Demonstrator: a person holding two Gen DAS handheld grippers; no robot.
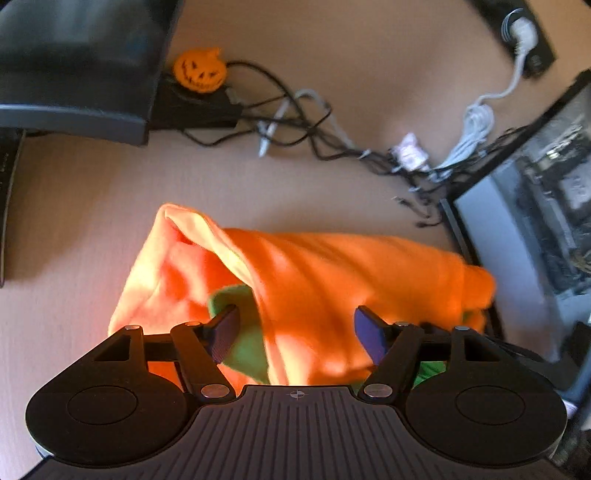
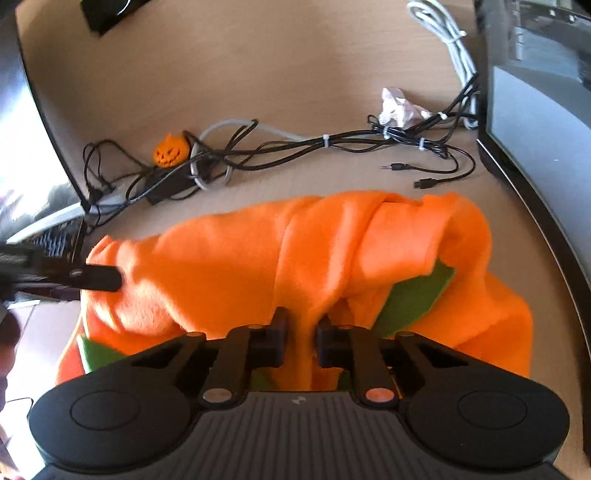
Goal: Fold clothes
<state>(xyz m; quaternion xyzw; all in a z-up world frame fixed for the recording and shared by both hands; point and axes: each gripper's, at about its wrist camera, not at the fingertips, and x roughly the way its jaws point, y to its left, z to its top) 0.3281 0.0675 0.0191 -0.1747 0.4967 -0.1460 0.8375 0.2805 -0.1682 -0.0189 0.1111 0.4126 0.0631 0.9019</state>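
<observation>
Right gripper (image 2: 302,338) sits nearest the lens in the right wrist view, black jaws clenched on a pinched ridge of the orange garment (image 2: 295,258), cloth squeezed between the two pads. Garment is orange fleece with green patches (image 2: 417,299), bunched in a rumpled heap on the wooden desk (image 2: 295,74), near edge under both grippers. At the left of that view a black finger of the other gripper touches the garment's left end.

Left gripper (image 1: 295,332) in its own view: jaws stand apart, blue pads (image 1: 223,334) spread wide over the cloth, orange fabric and a green patch (image 1: 243,332) lying between them; pads not pressing on anything, so released. Garment's far left corner (image 1: 173,218) stands up in a peak, paler in sunlight.

Farther out on the desk: small orange pumpkin figure (image 1: 199,70) resting on a black box (image 1: 192,107), tangle of black cables (image 1: 295,122) running right, white cable bundle (image 1: 476,125) going up to a plug in a black power strip (image 1: 524,33), crumpled white paper (image 1: 410,151) beside the cables. Dark monitor (image 1: 74,55) at far left, dark-framed case (image 1: 535,184) at right. Right wrist view shows loose cable plugs (image 2: 424,183) lying just beyond the garment's far edge.
</observation>
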